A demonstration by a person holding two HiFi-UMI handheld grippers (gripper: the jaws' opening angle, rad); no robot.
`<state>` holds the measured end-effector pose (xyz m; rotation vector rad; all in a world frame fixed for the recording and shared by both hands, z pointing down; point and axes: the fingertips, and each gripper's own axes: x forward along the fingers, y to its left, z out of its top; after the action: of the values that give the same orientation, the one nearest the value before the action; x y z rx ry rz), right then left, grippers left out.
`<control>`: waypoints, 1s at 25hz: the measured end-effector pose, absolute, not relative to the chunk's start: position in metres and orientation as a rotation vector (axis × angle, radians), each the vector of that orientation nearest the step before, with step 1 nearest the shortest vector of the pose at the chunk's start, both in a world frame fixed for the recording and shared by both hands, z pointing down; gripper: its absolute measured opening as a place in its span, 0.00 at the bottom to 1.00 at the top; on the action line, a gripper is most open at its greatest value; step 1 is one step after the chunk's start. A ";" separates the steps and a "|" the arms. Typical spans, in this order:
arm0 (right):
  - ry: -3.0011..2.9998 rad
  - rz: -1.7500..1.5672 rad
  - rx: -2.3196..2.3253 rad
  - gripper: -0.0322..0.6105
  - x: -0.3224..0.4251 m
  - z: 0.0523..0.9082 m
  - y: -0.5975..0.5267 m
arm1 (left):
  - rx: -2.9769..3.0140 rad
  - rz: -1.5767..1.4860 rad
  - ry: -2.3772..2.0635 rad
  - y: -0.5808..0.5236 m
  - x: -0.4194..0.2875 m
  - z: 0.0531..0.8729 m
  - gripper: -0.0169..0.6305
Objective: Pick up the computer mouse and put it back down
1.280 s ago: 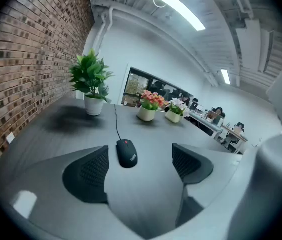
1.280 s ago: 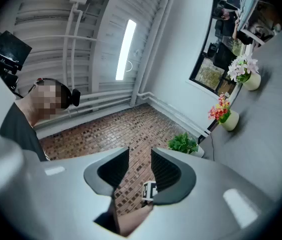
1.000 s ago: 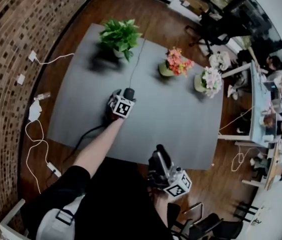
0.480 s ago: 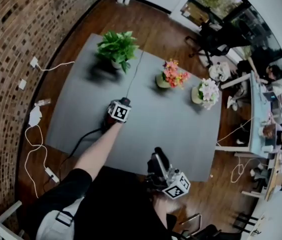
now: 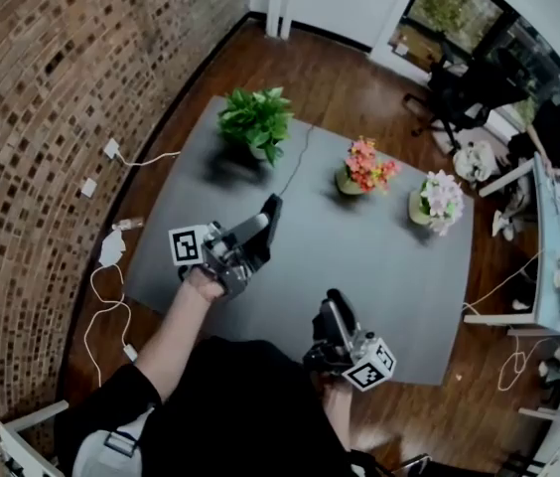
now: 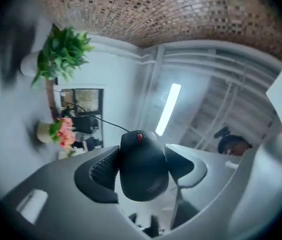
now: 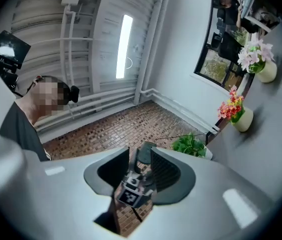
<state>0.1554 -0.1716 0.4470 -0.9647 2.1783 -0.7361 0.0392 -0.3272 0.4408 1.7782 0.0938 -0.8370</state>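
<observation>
left jaws have just been closing and now they're pressed on the computer mouse (image 6: 143,171), one ribbed pad on each flank, about two thirds of the way out because the mouse is that wide. the left gripper (image 5: 266,219) holds it up in the air, clear of the grey table (image 5: 389,266) and over its near left part, nose tilted upward, marker cube turned toward the brick wall (image 5: 42,87). in the left gripper view the mouse fills the gap, black, its red-lit wheel at the top. its thin cable (image 5: 298,157) runs off across the table, passing just beside the green plant (image 5: 256,119). over to the right gripper (image 7: 140,164): jaws apart, nothing between the pads, hovering at the table's near edge and well apart from the mouse; its own view looks through the gap at the left gripper and the mouse. along the far side of the table, the pot of pink and orange flowers (image 5: 364,164) sits in the middle and the pot of pale flowers (image 5: 439,199) to the right.
</observation>
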 end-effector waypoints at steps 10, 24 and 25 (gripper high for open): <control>2.186 -0.753 -0.882 0.22 0.152 0.448 -0.182 | 1.815 -1.066 0.512 -0.247 0.002 0.274 0.46; 2.156 -0.738 -0.946 0.22 0.163 0.452 -0.173 | 2.053 -0.836 0.272 -0.259 0.026 0.327 0.46; 2.154 -0.737 -0.955 0.22 0.165 0.452 -0.171 | 2.080 -0.757 0.185 -0.268 0.033 0.357 0.46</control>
<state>0.1648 -0.1713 0.4519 -0.9549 2.1535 -0.7366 0.0328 -0.2679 0.3571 2.0797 0.1851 -0.7575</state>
